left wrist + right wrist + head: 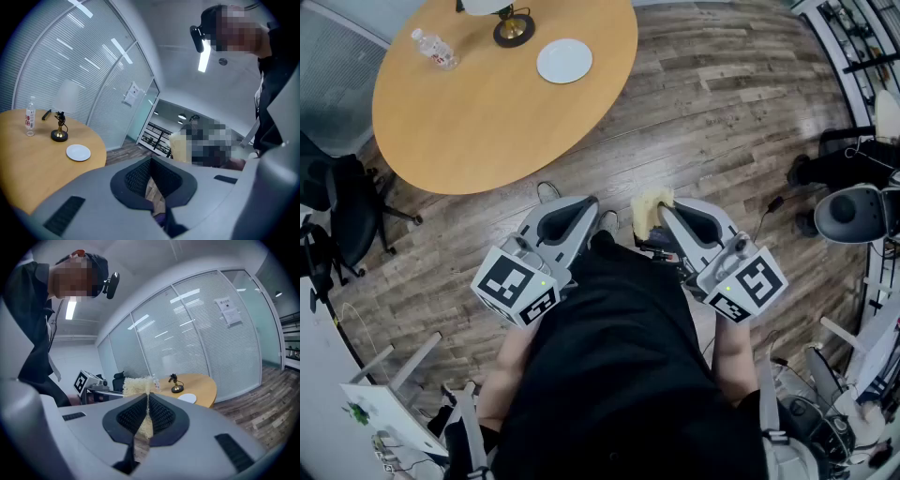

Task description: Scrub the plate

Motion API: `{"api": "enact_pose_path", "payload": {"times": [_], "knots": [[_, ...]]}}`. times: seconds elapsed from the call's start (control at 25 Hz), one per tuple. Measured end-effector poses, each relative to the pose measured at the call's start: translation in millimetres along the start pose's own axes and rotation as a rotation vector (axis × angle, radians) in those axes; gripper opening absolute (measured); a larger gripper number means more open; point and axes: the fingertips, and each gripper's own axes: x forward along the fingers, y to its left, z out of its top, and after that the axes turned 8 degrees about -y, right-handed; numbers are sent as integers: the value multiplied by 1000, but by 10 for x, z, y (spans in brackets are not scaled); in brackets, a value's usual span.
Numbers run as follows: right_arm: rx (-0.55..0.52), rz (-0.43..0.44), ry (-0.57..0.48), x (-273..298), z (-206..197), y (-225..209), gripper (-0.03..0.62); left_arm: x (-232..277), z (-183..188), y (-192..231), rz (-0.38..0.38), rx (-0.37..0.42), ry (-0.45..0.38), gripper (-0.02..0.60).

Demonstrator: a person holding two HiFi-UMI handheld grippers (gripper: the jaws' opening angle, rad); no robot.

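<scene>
A white plate (564,60) lies on the round wooden table (487,122), far ahead of both grippers. I hold both grippers close to my body, above the wooden floor. My left gripper (590,217) is shut with nothing between its pads. My right gripper (662,214) is shut on a yellow sponge (648,208), which sticks out past its tips. In the left gripper view the plate (78,152) is small at the left, beyond the closed gripper (151,180). In the right gripper view the sponge (138,386) is pinched in the gripper (147,416), and the plate (187,398) lies beyond.
A water bottle (434,49) and a small stand with a round base (513,28) share the table near the plate. A black office chair (342,211) stands at the left. Cables and equipment (853,211) crowd the right. Glass partitions (70,84) rise behind the table.
</scene>
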Motion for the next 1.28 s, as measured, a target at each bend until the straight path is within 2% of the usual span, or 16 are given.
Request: {"api": "enact_pose_path", "payload": {"times": [0.28,0.56,0.96,1.28], "knots": [[-20,-20,-10,57,31,-27,25,24,1,32,-4,0,5,11],[1,-7,16,384,42,-72,26,62,103,312,-6,-17,14,11],[18,-24,34,1158,189,-257,26,43,366,1000,19,-28,2,11],[17,-55,11,1851,403,-327,26,-47,732,1630,28,-20,-16,11]]}}
